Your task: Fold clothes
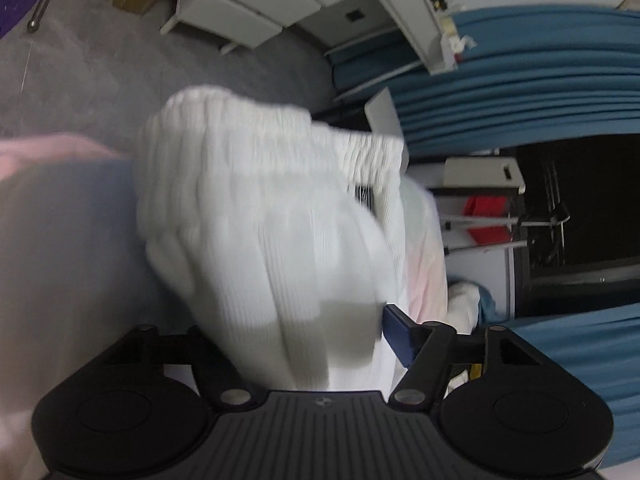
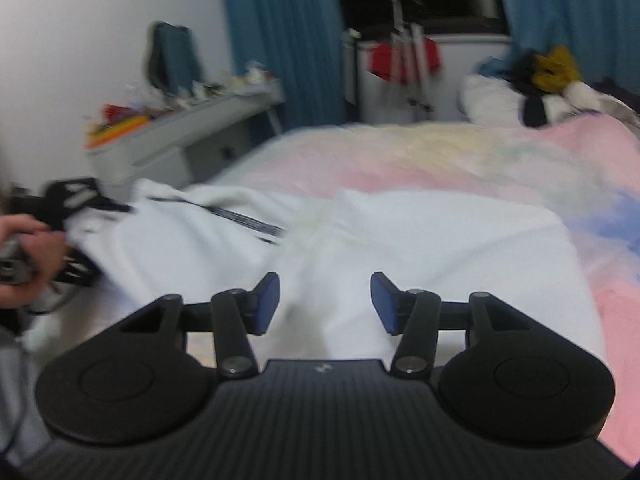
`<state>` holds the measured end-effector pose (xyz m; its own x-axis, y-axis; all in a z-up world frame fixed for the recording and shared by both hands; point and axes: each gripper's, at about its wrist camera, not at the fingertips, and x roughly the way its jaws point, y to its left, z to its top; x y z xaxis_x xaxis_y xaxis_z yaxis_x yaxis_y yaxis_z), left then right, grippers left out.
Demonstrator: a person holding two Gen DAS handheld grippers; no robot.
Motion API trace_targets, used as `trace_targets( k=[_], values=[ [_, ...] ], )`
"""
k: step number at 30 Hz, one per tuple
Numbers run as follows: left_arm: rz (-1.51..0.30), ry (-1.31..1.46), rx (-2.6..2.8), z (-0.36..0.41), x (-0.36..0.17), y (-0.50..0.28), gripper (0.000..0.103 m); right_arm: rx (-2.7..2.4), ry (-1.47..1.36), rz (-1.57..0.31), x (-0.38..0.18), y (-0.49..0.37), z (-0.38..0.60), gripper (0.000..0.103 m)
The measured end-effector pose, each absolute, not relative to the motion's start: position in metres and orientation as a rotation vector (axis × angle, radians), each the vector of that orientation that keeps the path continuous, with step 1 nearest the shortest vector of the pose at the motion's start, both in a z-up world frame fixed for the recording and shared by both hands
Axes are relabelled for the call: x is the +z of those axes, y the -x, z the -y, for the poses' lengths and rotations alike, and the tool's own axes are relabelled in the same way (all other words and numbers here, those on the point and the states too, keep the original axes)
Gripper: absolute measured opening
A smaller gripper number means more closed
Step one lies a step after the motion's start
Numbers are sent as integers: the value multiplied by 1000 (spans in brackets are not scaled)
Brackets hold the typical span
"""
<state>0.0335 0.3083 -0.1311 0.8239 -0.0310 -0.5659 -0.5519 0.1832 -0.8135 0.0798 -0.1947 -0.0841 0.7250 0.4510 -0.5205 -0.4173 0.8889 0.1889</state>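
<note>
left wrist: left tool (image 1: 320, 344) clamps the white garment (image 1: 272, 208) by its ribbed, elastic end, lifted off the bed | right wrist: right tool (image 2: 325, 302) spread wide, holding nothing, just above the garment's rest on the bed (image 2: 520, 152) | advice: pinch the far edge squarely, keep cloth taut.

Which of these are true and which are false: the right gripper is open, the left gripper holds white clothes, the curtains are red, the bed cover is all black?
1. The right gripper is open. True: its blue pads stand apart with nothing between them.
2. The left gripper holds the white garment. True: the cloth bunches between its fingers.
3. The curtains are red. False: they are blue.
4. The bed cover is all black. False: it is pastel pink, yellow and blue.
</note>
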Motion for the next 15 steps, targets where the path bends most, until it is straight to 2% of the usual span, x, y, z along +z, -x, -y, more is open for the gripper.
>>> trace_targets(
  k=[3, 5, 7, 10, 15],
  values=[
    [-513, 1301, 392, -313, -129, -42, 55, 418, 1, -702, -110, -97, 183, 52],
    [-499, 1258, 387, -309, -123, -44, 48, 405, 47, -722, -121, -101, 175, 52],
    [-476, 1231, 376, -306, -116, -46, 34, 401, 76, -715, -122, -99, 171, 54],
    [-451, 1124, 365, -294, -96, -42, 23, 405, 47, -719, -118, -98, 175, 54],
    [-369, 893, 284, -249, -41, -47, 19, 402, -27, -724, -108, -99, 186, 53]
  ],
)
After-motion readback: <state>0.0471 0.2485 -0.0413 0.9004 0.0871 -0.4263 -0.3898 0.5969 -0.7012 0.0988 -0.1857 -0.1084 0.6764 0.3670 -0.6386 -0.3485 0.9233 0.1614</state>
